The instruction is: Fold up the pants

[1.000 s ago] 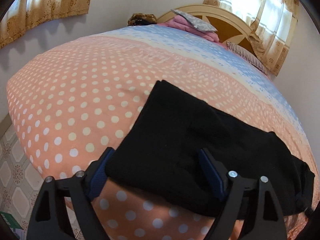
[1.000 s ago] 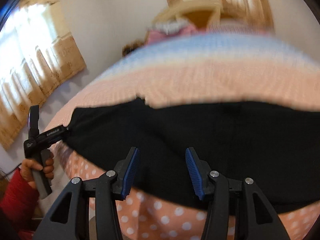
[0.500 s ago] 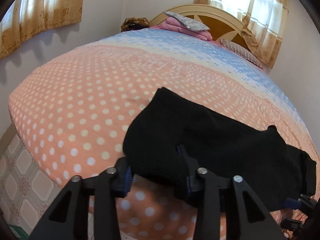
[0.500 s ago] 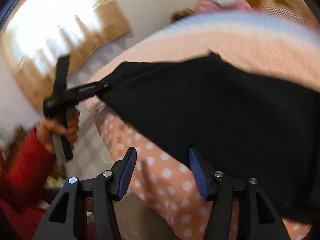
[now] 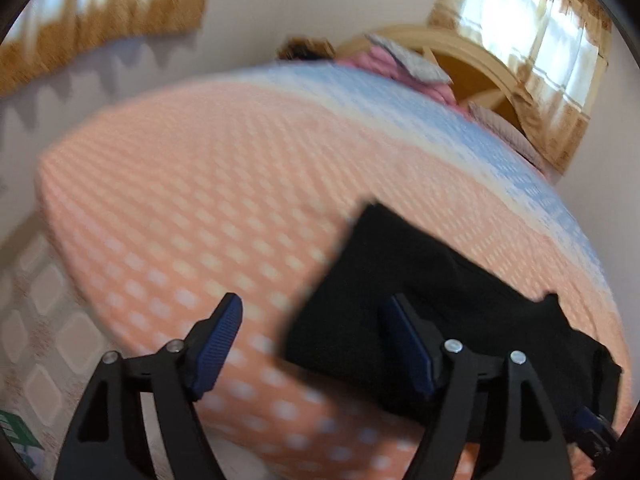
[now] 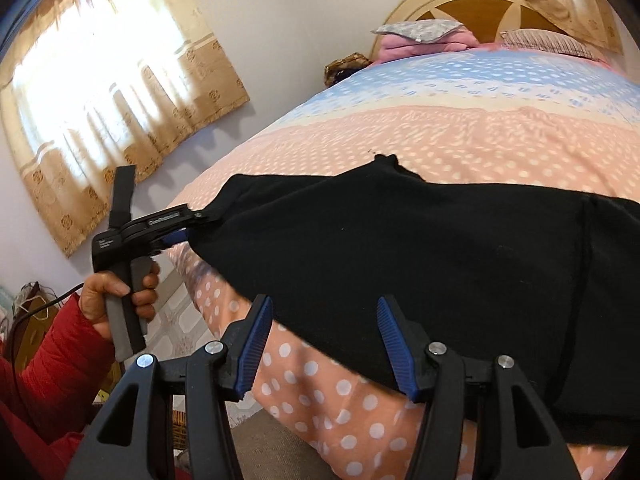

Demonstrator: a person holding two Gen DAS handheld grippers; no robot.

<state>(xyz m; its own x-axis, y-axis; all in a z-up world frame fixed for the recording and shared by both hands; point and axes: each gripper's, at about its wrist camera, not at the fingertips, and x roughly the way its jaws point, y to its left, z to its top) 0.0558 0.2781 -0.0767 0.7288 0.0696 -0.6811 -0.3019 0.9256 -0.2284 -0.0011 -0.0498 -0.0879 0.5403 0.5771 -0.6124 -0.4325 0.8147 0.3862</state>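
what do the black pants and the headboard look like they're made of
The black pants look like a soft, matte knit, perhaps fleece: no sheen, limp drape. The headboard looks like wood, with a cream-painted frame and glossy brown panels.

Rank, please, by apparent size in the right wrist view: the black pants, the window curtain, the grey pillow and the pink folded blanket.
1. Black pants, largest, though nearest the camera.
2. Window curtain.
3. Pink folded blanket and grey pillow: both small and far, too alike to rank.
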